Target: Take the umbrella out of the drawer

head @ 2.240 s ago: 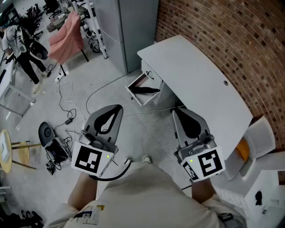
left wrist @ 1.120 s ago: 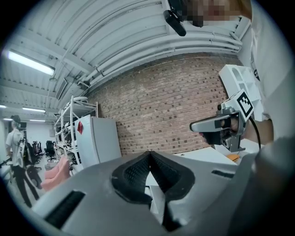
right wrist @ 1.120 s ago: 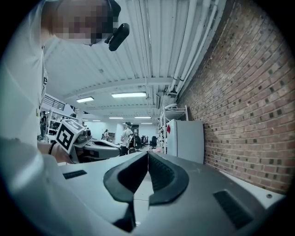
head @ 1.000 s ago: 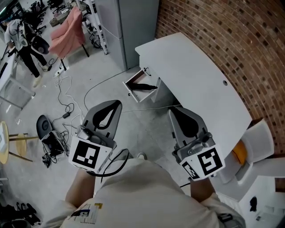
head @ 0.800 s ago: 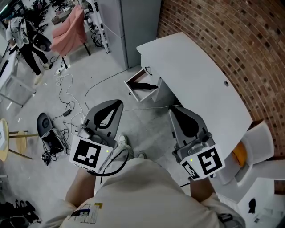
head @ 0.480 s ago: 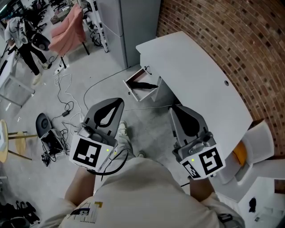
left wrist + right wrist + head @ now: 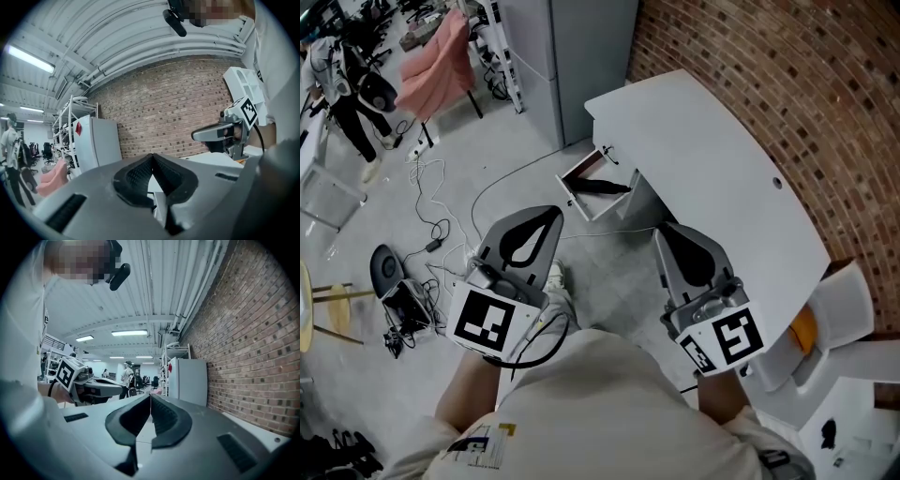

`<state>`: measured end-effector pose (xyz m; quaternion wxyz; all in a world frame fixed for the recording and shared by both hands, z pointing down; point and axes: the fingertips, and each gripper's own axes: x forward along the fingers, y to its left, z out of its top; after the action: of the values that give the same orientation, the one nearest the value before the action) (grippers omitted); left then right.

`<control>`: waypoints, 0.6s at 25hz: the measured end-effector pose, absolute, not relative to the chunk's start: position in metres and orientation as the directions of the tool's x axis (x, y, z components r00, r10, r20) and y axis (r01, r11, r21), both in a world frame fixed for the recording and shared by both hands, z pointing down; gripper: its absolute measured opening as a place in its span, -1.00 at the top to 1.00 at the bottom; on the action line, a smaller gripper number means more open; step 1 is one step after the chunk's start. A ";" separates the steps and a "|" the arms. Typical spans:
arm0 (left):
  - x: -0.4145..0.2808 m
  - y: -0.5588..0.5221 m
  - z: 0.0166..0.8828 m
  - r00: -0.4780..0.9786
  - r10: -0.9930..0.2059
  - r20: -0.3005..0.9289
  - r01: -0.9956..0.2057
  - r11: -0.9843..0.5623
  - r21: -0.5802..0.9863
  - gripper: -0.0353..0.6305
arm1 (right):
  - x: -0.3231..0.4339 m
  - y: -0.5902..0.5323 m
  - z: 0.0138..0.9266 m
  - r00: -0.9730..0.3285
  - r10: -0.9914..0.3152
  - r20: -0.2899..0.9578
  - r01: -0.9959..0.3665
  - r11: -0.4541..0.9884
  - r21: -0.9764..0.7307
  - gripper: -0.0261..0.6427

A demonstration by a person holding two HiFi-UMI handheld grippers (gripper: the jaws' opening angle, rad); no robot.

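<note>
Both tools are empty, and each has its jaws pressed together. The left gripper (image 7: 546, 220) and right gripper (image 7: 667, 234) hang level at waist height, well short of the target. The umbrella (image 7: 602, 187) is a dark folded shape lying across the open drawer (image 7: 577, 202). The drawer sits low under the left end of the desk (image 7: 703, 159), far from both grippers.

The reach has not begun, so most of the risk lies in the approach.

- **Jaws not spread:** if they arrive closed, the tips will likely shove the umbrella deeper or wedge it against the drawer wall.
- **Height:** the drawer is near the floor, so a hurried drop could knock a gripper on the desk edge or the drawer front. A knock on the front could push the drawer partly shut over the umbrella.
- **Floor cable:** a pale cable (image 7: 609, 232) crosses the floor between the person's shoe (image 7: 555, 277) and the drawer. A foot catching it would spoil the reach.
- **Grip point:** pinching only loose fabric or a strap could let the umbrella sag, slip or catch on the rim as it lifts. A grip across the body looks safer.
- **Fit in the drawer:** the umbrella seems to span the drawer, so lifting it flat may jam an end. Tilting one end up first should help.
</note>
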<state>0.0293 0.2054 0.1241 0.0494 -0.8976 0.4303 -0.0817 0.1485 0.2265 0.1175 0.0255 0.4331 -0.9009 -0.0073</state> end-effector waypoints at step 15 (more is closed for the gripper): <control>-0.010 0.082 0.141 0.639 -0.754 0.151 -0.745 -0.656 -0.124 0.87 | 0.108 0.104 0.119 -0.604 -0.794 0.060 -0.794 0.607 0.029 0.90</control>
<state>-0.0101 0.0820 0.1406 0.0250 -0.9049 0.4142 -0.0950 0.1083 0.1043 0.1195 0.0334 0.4435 -0.8957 0.0006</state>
